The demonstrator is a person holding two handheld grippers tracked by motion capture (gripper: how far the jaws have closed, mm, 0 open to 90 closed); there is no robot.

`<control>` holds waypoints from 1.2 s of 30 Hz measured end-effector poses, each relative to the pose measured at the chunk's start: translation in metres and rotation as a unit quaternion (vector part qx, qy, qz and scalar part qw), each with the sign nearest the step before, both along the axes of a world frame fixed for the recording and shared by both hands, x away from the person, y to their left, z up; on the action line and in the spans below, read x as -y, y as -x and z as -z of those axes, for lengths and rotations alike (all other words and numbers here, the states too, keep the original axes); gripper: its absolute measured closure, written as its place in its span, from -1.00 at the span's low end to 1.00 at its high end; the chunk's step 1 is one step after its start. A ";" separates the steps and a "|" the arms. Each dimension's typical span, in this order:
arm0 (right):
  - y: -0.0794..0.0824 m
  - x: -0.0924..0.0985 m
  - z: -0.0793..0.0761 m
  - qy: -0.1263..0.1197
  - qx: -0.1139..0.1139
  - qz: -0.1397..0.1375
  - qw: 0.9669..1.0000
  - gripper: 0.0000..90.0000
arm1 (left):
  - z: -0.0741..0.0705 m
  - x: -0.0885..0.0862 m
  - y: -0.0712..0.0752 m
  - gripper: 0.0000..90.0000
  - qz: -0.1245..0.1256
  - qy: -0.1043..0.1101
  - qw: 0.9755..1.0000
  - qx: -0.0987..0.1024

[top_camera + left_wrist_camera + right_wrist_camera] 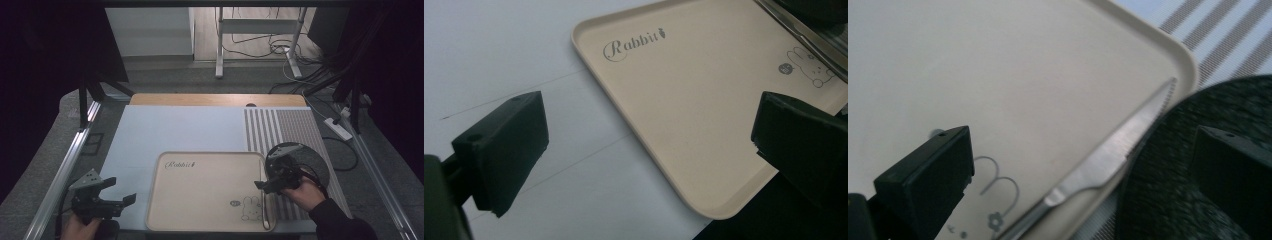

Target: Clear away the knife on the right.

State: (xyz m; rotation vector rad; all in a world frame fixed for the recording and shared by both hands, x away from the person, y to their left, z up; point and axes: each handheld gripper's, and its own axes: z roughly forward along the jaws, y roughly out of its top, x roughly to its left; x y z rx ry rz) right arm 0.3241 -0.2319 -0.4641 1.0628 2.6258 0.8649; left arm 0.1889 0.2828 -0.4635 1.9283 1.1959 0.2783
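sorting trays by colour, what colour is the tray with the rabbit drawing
The tray is plain cream-beige with grey print, clearest in the left gripper view.

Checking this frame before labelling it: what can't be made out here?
- Knife: handle end cut off by the right gripper view's bottom edge.
- Dark round mat: near part hidden by the right gripper in the high view.
- Tray: small badge beside the rabbit drawing too small to read.

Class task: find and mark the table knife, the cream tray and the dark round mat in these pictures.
table knife (pixel 1100 162): right gripper view, on the serrated blade.
cream tray (pixel 704 125): left gripper view, on its bare floor below the lettering.
dark round mat (pixel 312 159): high view, on its upper right part.
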 end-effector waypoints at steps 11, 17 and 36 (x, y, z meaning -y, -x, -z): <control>0.012 0.023 -0.007 -0.004 0.034 0.031 0.999 -1.00 | 0.000 0.000 0.000 -0.94 -0.001 0.002 1.000 0.000; 0.022 0.039 -0.010 -0.008 0.049 0.049 0.998 -1.00 | 0.000 -0.001 0.000 -0.94 -0.002 0.004 1.000 0.000; 0.045 0.074 -0.014 -0.023 0.056 0.096 0.994 -1.00 | 0.000 -0.001 0.000 -0.94 -0.004 0.004 1.000 -0.002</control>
